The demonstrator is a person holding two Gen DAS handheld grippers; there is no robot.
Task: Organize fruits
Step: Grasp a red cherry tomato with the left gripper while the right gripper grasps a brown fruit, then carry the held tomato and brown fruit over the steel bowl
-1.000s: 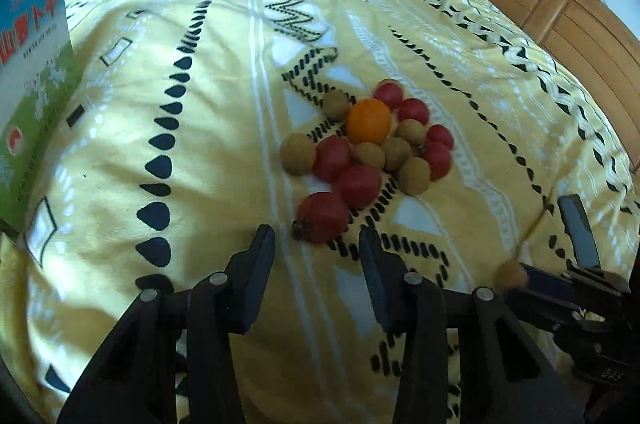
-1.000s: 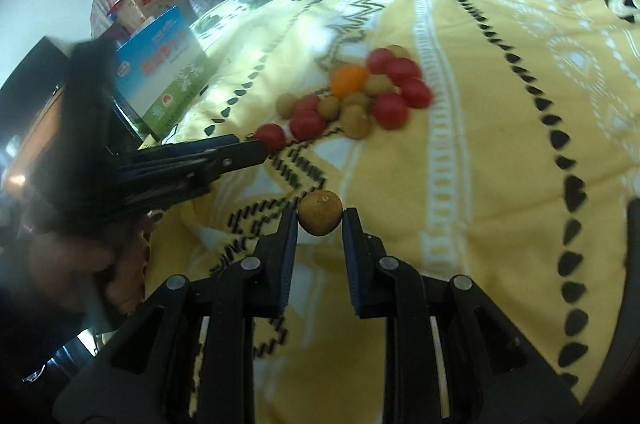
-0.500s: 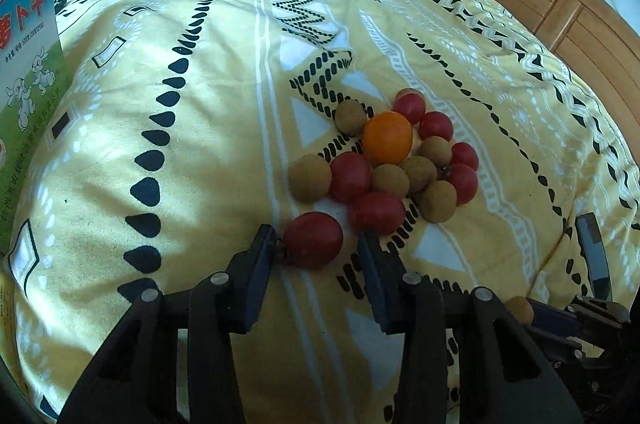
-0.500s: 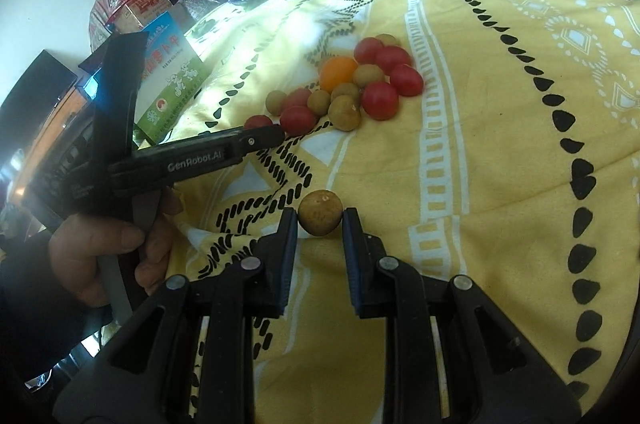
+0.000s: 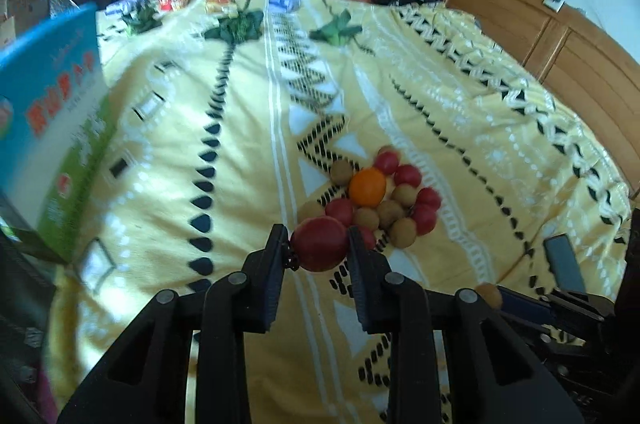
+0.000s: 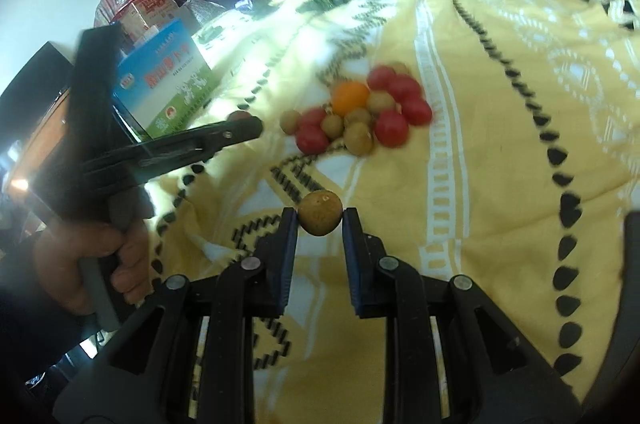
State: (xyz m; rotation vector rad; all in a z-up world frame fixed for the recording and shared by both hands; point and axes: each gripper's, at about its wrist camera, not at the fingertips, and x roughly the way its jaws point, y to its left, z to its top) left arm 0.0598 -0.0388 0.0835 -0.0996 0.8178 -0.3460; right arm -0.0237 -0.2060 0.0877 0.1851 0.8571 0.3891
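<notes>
**Two claws, two fruits**

Left wrist view: The left claw (image 5: 319, 247) has just been closing, and now it squeezes a round red tomato (image 5: 320, 243) between its two black fingers. The tomato is shiny, with a small dark stem end on its left side. Just past the claw's tips lies the fruit pile (image 5: 380, 197) on the yellow blanket (image 5: 240, 127): red tomatoes, small brown round fruits, and one orange (image 5: 367, 187) in the middle. Far to the left of the claw stands a blue and green box (image 5: 52, 119). Low on the right, the right claw shows from the side with a brown fruit at its tip.

Right wrist view: The right claw (image 6: 320, 220) is clamped on a small brown fruit (image 6: 320, 212) with a bumpy, speckled skin. The pile sits ahead of the claw, well apart. Only this view shows the hand (image 6: 86, 266) that holds the left claw's handle.
</notes>
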